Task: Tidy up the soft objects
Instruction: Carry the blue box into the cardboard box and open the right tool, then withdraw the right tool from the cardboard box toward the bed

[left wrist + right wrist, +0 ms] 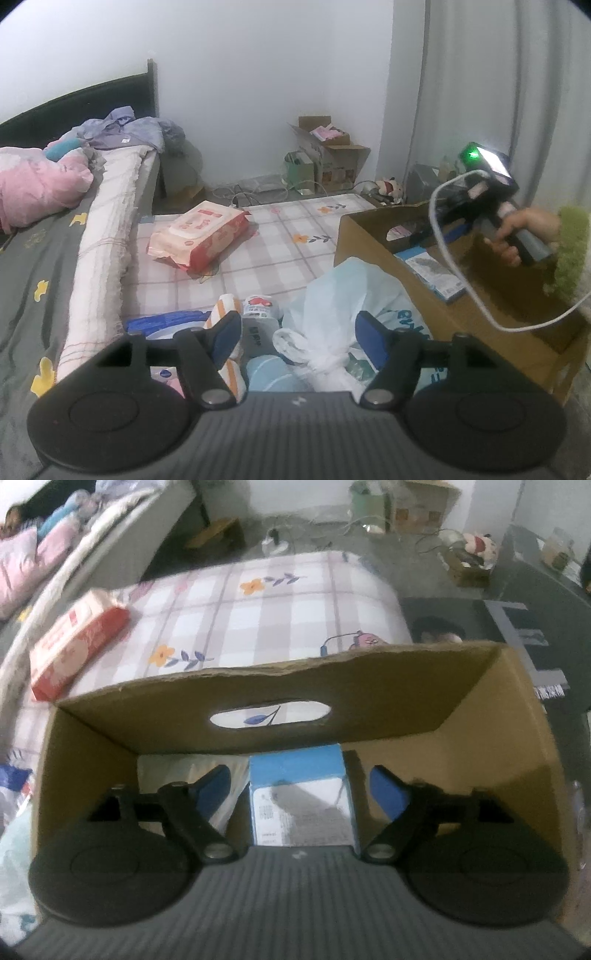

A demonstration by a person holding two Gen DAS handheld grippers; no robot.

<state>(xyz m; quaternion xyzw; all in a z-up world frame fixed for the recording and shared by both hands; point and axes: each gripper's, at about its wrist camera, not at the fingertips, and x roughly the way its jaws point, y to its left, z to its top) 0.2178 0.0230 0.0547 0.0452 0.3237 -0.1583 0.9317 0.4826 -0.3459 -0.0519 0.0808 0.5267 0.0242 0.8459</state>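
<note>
Boxes filled my right view: a brown carton (280,705) with a torn far rim and an oval handle hole, and inside it a blue-and-white pack (301,801) lying on the floor of the carton. My right gripper (301,788) hung inside the carton with its blue pads spread wide, one at each side of the pack, neither pressing it as far as I could tell. A paler packet (177,771) lay at 9 o'clock of the pack, partly hidden by the left finger.

In the left view my left gripper (297,338) stood open too, nothing pinched, over a heap at the mattress edge: a crumpled white plastic bag (332,295) between the pads and toward 1 o'clock, an orange-striped cloth (229,306) touching the left pad, a small red-printed packet (258,306) just beyond. The carton (369,236) sat at 2 o'clock, where a hand (524,229) held the other gripper's handle, its white cable (461,258) looping across the carton's mouth.

On the plaid sheet (280,251) at 11 o'clock lay a red-and-pink wipes pack (199,236). A pink quilt (33,184) sat on the bed at 9 o'clock.
</note>
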